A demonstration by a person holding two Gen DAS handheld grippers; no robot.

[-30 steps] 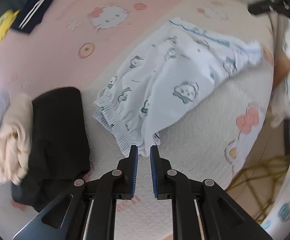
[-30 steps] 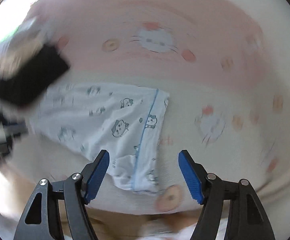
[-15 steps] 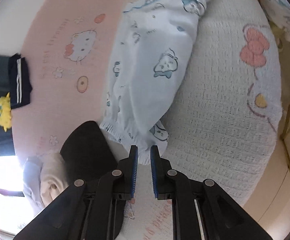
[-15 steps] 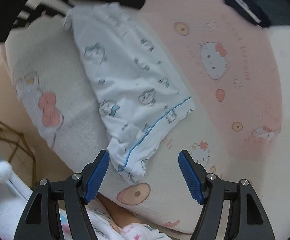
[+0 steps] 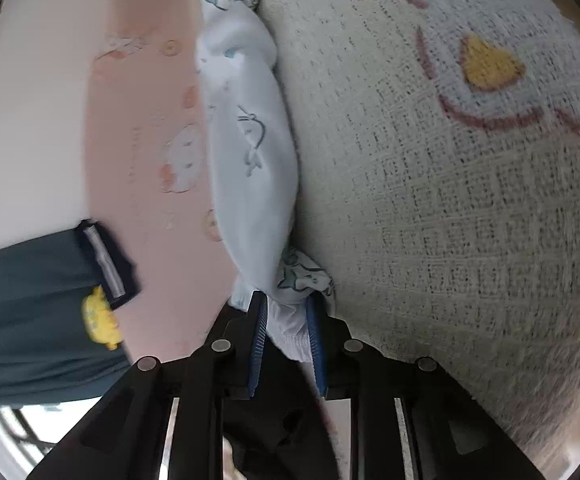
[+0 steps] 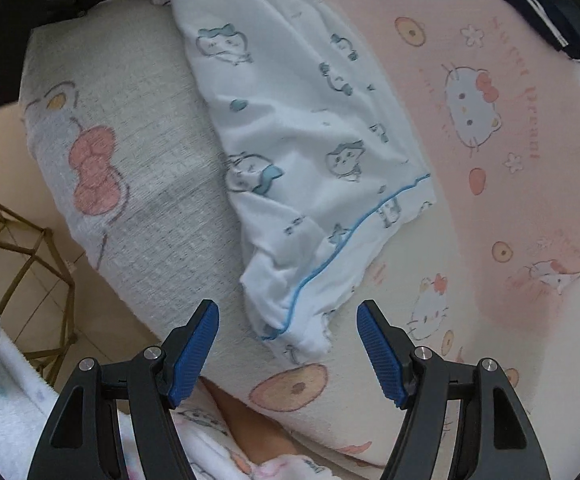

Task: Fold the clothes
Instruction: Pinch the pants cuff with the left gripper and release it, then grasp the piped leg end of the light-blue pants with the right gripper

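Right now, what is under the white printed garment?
The garment lies partly on the knitted blanket and partly on the pink printed sheet. Anything directly beneath its middle is covered and cannot be seen.

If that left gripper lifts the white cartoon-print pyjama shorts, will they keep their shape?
Probably not. The pyjama shorts already wrinkle and bunch between the left gripper fingers, so they look floppy. Thin fabric suggests they're light and would sag.
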